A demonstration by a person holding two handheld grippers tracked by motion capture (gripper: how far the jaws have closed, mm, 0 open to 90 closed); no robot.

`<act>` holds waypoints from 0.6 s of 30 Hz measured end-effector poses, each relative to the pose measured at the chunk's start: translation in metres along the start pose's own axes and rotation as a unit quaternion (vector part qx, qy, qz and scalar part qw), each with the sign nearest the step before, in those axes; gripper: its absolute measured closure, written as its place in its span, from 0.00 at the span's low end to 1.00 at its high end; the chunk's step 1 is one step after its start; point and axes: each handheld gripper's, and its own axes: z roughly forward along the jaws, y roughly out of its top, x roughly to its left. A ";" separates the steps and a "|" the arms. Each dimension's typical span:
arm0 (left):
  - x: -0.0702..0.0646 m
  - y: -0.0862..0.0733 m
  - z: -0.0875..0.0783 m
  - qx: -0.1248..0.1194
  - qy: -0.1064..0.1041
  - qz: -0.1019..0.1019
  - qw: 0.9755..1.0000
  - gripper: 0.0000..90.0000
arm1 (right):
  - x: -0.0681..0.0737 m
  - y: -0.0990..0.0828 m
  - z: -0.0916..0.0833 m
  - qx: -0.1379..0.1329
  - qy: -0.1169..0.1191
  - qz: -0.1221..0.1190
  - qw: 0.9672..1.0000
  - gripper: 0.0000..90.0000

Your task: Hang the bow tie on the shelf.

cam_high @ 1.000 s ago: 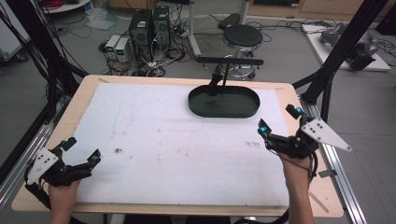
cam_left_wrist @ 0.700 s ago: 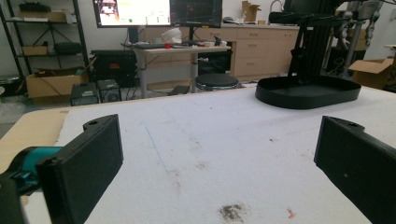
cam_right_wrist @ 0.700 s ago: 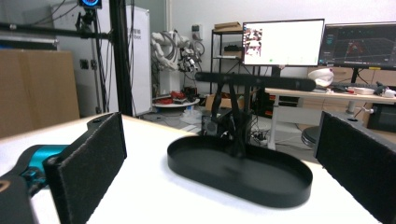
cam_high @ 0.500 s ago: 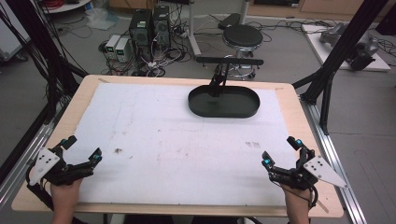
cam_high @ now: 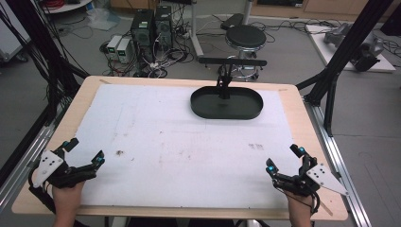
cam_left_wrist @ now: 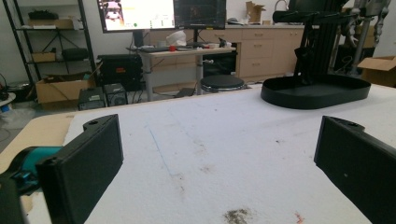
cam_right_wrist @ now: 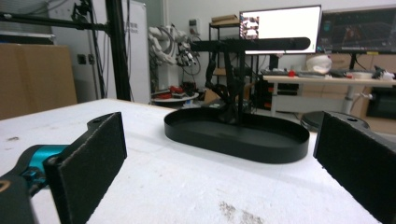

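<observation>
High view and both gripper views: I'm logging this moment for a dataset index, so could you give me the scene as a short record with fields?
surface: wooden table covered by a white mat
object: black oval tray with an upright T-shaped stand rising from it, at the far side of the mat
tray contents: nothing else seen inside
left tool: near left corner, jaws apart, holding nothing
right tool: near right corner, jaws apart, holding nothing
mat condition: dark smudges
</observation>
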 end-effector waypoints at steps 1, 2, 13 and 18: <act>0.000 0.000 0.000 0.000 0.000 0.000 1.000 0.02 | 0.001 0.001 -0.001 -0.001 0.002 0.003 1.000 0.02; 0.000 0.000 -0.001 0.000 0.000 0.000 1.000 0.02 | 0.001 0.002 -0.001 -0.005 0.005 -0.001 1.000 0.02; -0.001 0.000 -0.004 -0.004 -0.015 0.005 1.000 0.02 | 0.005 0.004 0.002 -0.009 0.025 -0.010 1.000 0.02; -0.002 0.000 -0.005 -0.007 -0.021 0.007 1.000 0.02 | 0.004 0.004 0.002 -0.013 0.029 -0.005 0.999 0.02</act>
